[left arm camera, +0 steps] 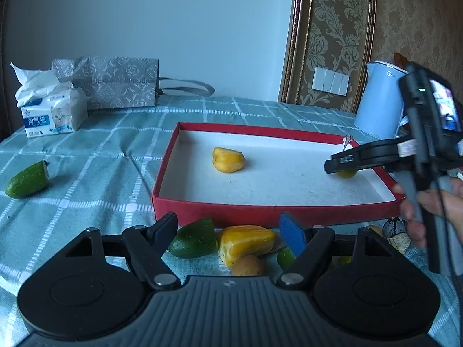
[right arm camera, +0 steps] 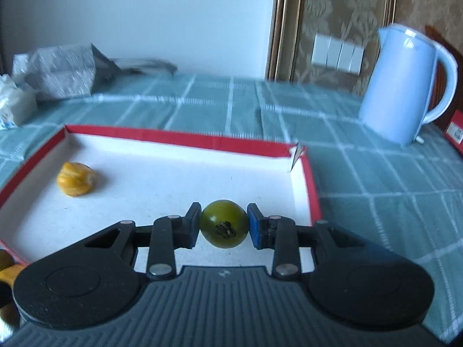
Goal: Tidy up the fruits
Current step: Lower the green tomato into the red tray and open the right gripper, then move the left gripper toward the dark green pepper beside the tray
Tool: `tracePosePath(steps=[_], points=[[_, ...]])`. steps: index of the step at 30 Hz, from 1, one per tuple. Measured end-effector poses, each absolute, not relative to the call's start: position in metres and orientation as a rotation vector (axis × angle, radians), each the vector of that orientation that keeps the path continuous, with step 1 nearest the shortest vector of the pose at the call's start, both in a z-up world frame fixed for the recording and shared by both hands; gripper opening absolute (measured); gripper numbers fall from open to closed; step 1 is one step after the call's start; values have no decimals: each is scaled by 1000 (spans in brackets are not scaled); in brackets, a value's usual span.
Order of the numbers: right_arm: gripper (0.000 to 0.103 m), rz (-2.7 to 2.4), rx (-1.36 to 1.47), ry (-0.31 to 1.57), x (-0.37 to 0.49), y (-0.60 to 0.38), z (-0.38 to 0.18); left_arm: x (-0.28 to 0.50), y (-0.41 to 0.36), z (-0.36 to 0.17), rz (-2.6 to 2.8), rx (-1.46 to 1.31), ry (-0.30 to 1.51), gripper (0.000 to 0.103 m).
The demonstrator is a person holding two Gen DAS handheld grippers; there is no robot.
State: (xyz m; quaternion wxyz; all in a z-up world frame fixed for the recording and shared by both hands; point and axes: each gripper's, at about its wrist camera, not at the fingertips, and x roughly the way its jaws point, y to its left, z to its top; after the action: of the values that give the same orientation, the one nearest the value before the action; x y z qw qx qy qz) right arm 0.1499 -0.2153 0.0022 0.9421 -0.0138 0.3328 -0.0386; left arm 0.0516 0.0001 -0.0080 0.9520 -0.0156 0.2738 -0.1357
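Note:
My right gripper [right arm camera: 223, 225] is shut on a small round green fruit [right arm camera: 223, 223] and holds it over the near right part of the red tray [right arm camera: 179, 138]. A yellow pepper piece [right arm camera: 75, 182] lies in the tray at the left. From the left wrist view that gripper [left arm camera: 337, 165] reaches in from the right over the tray [left arm camera: 214, 211], the green fruit [left arm camera: 346, 173] showing below it. My left gripper [left arm camera: 231, 231] stands open in front of the tray, above a green pepper piece [left arm camera: 195, 238], a yellow pepper piece [left arm camera: 246, 243] and a small brownish fruit [left arm camera: 248, 266].
Another green pepper piece [left arm camera: 27, 179] lies on the checked cloth at the left. A tissue pack [left arm camera: 52, 112] and a grey bag [left arm camera: 115, 82] stand at the back left, a pale blue kettle [right arm camera: 405, 86] at the back right. A hand [left arm camera: 428, 208] holds the right gripper.

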Motion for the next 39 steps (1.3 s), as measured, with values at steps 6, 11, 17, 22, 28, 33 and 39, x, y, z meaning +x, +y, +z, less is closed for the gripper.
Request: tracePosePath(steps=[6,11,17,22,28,33,39], points=[[32,-120,-35,735,167,-212,-5,52,-1,-9,-281,-37,566,77],[61,-146,-50,747,171,-211,-5,52,-1,-9,-273,-41,570,77],[80,-135,25,597,131,-227,20,52,0,-9,-253,-35,565,77],[85,-153,38,462,59,-243,18,46,-3,-8,-230,3,537,77],[99,-253,109,326,-8,-266,6,28,2,-6,-221,52,498,77],[103,-293,114,241,-20,-274,3,5,17,-11,-166,118,461,77],[103,-253,114,306,-13,-271,-2,6,26,-12,-157,113,496,78]])
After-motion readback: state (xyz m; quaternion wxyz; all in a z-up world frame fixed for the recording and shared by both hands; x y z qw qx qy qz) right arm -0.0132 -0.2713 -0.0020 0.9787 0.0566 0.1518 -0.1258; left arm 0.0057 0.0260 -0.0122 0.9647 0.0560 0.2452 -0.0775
